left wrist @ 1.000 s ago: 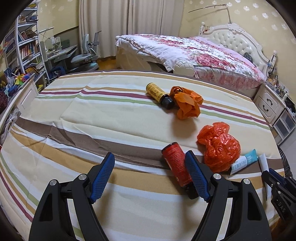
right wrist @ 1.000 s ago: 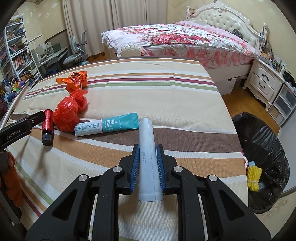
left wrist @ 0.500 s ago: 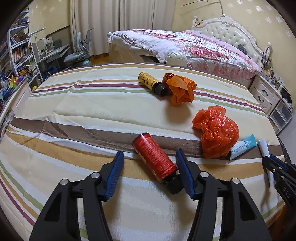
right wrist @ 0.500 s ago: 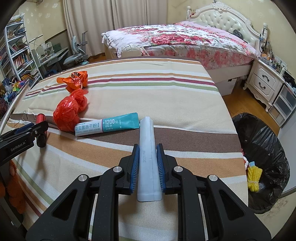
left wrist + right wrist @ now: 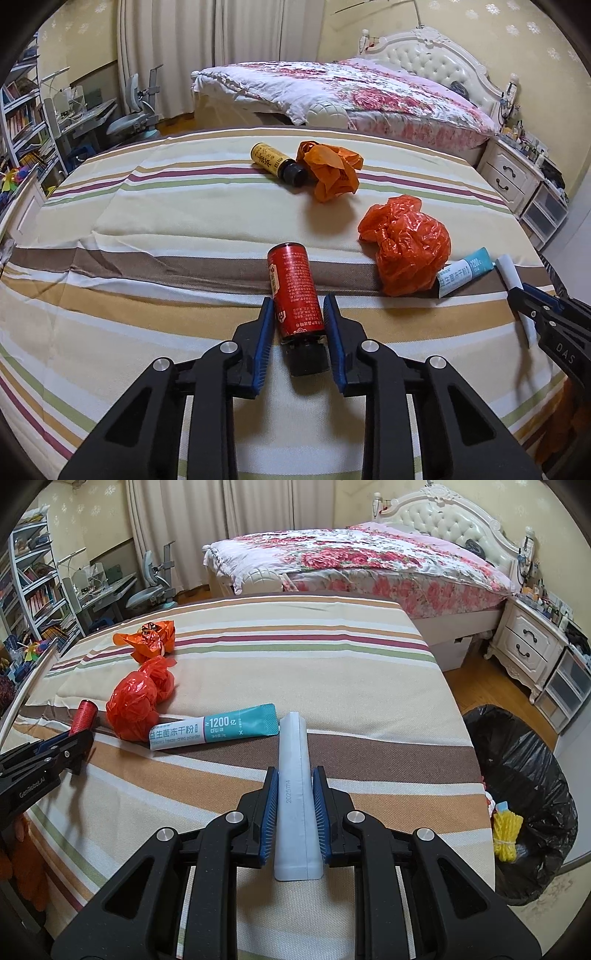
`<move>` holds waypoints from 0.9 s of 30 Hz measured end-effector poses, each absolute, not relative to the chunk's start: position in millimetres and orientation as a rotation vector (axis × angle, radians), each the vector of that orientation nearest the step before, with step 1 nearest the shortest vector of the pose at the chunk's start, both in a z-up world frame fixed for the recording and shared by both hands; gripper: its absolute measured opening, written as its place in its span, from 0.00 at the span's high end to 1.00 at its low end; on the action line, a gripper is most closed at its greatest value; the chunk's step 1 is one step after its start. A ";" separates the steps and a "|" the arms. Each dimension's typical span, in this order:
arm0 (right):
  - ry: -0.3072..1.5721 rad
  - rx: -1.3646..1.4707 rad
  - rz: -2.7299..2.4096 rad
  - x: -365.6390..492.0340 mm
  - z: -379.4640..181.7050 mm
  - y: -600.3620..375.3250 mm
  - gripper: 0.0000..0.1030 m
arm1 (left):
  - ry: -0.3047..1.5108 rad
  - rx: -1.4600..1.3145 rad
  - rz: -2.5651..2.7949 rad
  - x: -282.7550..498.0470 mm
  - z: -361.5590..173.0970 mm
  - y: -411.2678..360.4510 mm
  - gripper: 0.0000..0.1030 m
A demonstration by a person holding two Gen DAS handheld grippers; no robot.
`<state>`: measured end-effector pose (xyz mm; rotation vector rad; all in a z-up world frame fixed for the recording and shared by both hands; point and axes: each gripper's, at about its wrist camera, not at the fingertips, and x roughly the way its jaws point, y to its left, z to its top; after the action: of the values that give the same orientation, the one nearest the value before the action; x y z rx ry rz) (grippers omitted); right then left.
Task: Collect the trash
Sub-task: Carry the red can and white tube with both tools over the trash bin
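Note:
My left gripper [image 5: 298,317] is shut on a red bottle [image 5: 293,290] with a black cap that lies on the striped cloth [image 5: 147,206]. My right gripper [image 5: 295,792] is shut on a pale white sachet [image 5: 293,771] on the same cloth. Beside the sachet lies a teal and white powder sachet [image 5: 214,727]. A crumpled red plastic bag [image 5: 406,243] sits right of the red bottle. Farther back lie an orange plastic bag [image 5: 332,170] and a yellow bottle [image 5: 275,162] with a dark cap. The right gripper also shows at the right edge of the left wrist view [image 5: 532,310].
A bin lined with a black bag [image 5: 524,805] stands on the floor right of the table, with yellow trash inside [image 5: 506,834]. A bed [image 5: 369,561] is behind, a white nightstand [image 5: 532,646] at right, shelves and a desk [image 5: 55,590] at left.
My left gripper moved over the red bottle and closed its jaws on it. My right gripper stayed shut on the white sachet and barely moved.

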<state>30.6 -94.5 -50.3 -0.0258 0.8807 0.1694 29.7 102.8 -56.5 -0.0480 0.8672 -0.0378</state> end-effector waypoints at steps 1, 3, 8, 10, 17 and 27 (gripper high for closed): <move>0.880 -0.024 0.169 30.4 -50.1 -95.2 0.82 | 0.866 -0.045 -0.036 28.8 -56.8 102.5 0.73; 0.878 -0.020 0.168 31.5 -49.6 -94.7 0.82 | 0.860 -0.039 -0.036 27.3 -56.6 101.7 0.73; 0.874 -0.011 0.161 30.8 -47.0 -96.1 0.83 | 0.836 -0.022 -0.039 21.2 -53.0 97.3 0.73; 0.868 -0.007 0.157 29.9 -45.3 -97.9 0.83 | 0.823 -0.032 -0.050 18.3 -50.3 96.0 0.73; 0.838 0.011 0.118 23.2 -36.4 -114.7 0.83 | 0.762 -0.018 -0.096 8.9 -34.3 78.6 0.73; 0.778 0.044 -0.001 17.6 -17.0 -164.1 0.83 | 0.693 0.016 -0.218 12.1 -12.8 23.3 0.73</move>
<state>17.6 -164.1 -17.0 0.0437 0.7779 -0.0011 12.1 23.3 -12.8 0.0158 0.6926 -0.2181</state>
